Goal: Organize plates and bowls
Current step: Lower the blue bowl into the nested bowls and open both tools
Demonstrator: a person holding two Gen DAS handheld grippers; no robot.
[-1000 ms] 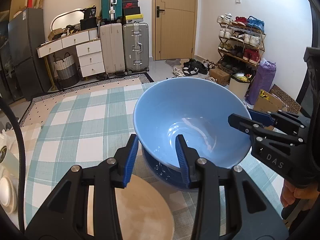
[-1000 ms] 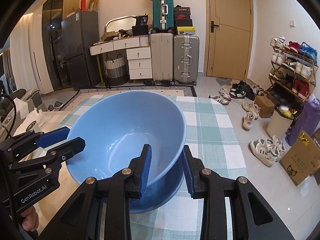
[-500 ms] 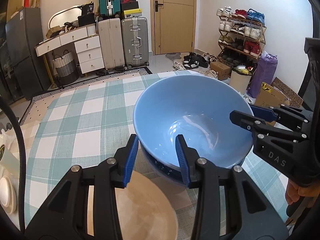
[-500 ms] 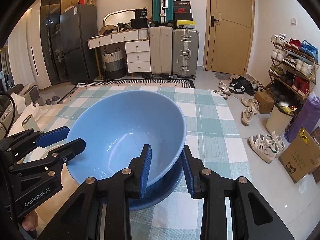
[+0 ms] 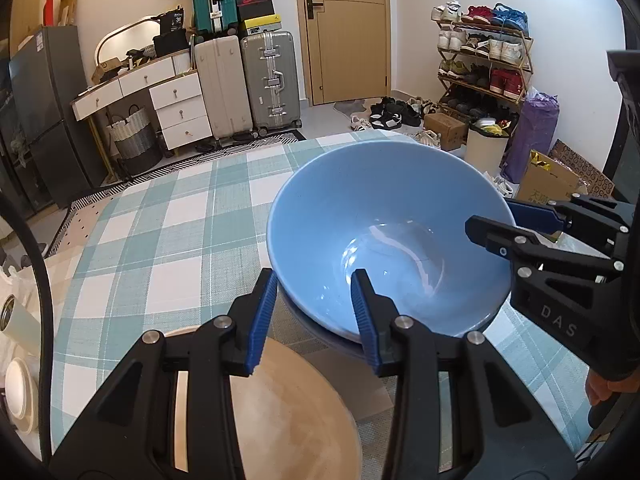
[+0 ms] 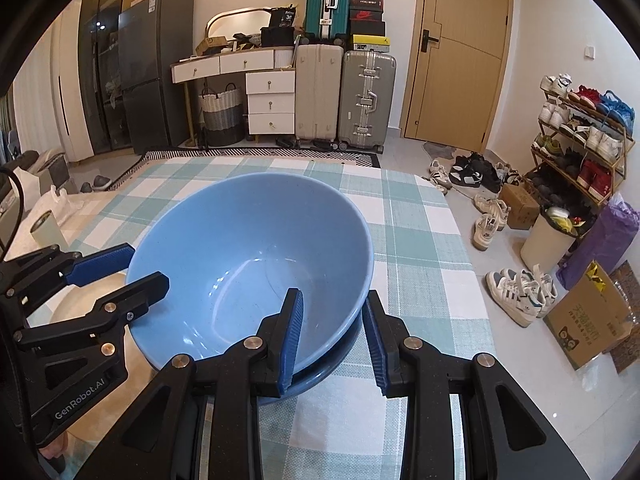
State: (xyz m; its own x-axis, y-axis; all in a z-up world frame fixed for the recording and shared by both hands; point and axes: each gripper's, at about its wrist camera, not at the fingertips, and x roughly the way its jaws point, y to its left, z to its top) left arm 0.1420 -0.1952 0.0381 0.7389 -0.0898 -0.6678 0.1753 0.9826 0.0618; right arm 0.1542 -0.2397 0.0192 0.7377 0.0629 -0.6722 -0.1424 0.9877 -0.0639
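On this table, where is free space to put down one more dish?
The checkered cloth is bare beyond the blue bowl, toward the far table edge, and also to its right. Crowded: the near side, where the tan round plate, both tongs, and the darker bowl beneath meet.

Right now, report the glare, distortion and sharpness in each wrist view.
Left wrist view: white glare streaks on the inside bottom of the blue bowl; fisheye bends the door and walls, dark vignette at the corners; sharp, no motion blur. Right wrist view: fainter highlights in the bowl, reflections on the floor, same curved edges, sharp.
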